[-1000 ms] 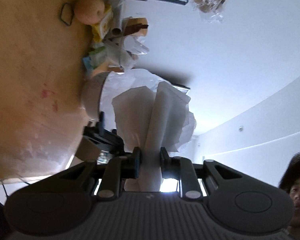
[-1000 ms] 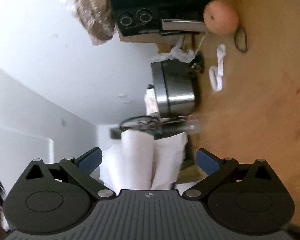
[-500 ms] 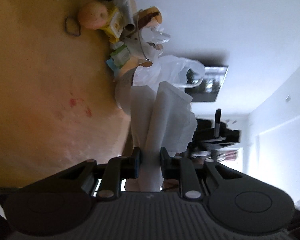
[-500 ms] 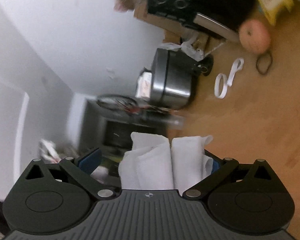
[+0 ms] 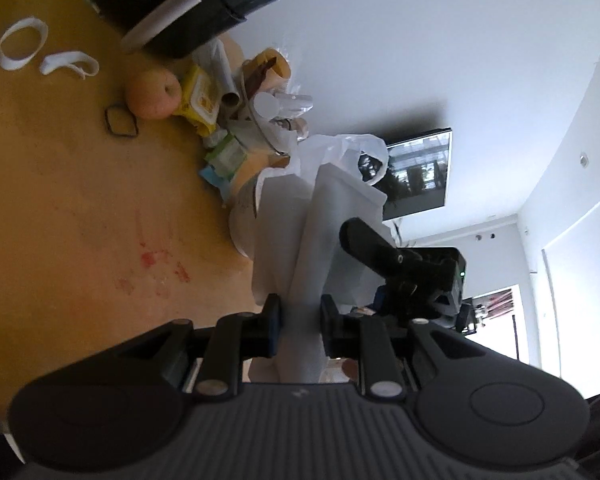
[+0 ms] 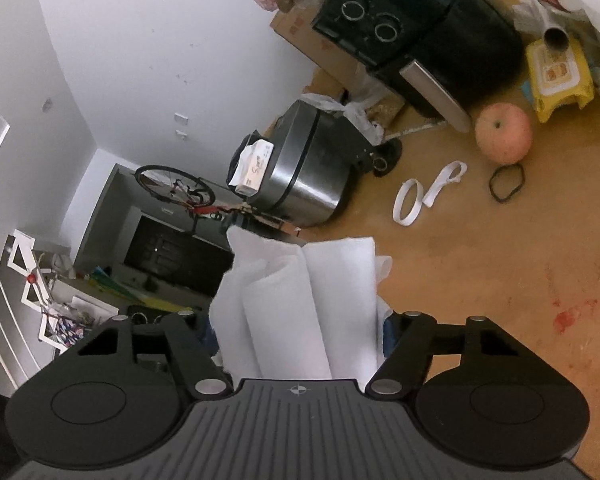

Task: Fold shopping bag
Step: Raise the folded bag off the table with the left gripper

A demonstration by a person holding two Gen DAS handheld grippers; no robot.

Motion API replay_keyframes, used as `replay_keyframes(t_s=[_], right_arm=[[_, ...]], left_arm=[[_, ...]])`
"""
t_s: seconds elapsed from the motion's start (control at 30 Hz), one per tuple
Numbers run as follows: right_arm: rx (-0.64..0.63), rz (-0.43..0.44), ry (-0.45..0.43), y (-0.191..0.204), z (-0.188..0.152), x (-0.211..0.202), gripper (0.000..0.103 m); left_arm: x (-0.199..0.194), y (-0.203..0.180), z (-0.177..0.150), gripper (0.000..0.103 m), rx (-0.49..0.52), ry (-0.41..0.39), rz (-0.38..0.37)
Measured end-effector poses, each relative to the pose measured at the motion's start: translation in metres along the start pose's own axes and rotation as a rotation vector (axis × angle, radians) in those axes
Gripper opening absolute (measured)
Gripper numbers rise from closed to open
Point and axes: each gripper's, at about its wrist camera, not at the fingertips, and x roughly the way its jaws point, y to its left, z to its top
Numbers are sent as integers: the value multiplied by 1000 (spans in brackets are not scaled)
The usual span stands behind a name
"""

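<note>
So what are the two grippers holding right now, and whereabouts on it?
Left gripper pinches the white shopping bag on a gathered fold. Right gripper has just been closing; the bag's bunched end sits between its jaws.

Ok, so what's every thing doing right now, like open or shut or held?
shopping bag: bunched into long folds, held up off the table by both grippers
left gripper: shut on the bag
right gripper: jaws have just been closing, now pressing the bag between them
apple: whole, lying on the table
air fryer: drawer shut
rice cooker: lid shut
</note>
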Motion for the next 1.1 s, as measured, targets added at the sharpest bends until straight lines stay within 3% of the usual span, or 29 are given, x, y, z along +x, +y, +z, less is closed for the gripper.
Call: replay_keyframes(t_s=[0.27, 0.37, 0.5, 0.57, 0.63, 0.9, 1.1], right_arm=[[7, 8, 7, 5, 3, 0, 32], [-3, 46, 17, 8, 5, -1, 28], [8, 138, 12, 10, 10, -5, 27], [31, 187, 4, 9, 10, -7, 27], [38, 217, 1, 10, 11, -7, 27], [13, 337, 34, 22, 8, 5, 27], [20, 417, 45, 26, 9, 7, 27]], left_arm=[[-12, -3, -1, 24, 27, -9, 9], [-17, -5, 1, 26, 41, -3, -23], [-26, -11, 5, 34, 53, 6, -94], [-28, -14, 6, 58, 62, 21, -112], [-28, -17, 6, 68, 78, 41, -123], [-8, -26, 4, 72, 74, 147, -161], [-7, -17, 5, 68, -14, 124, -262]])
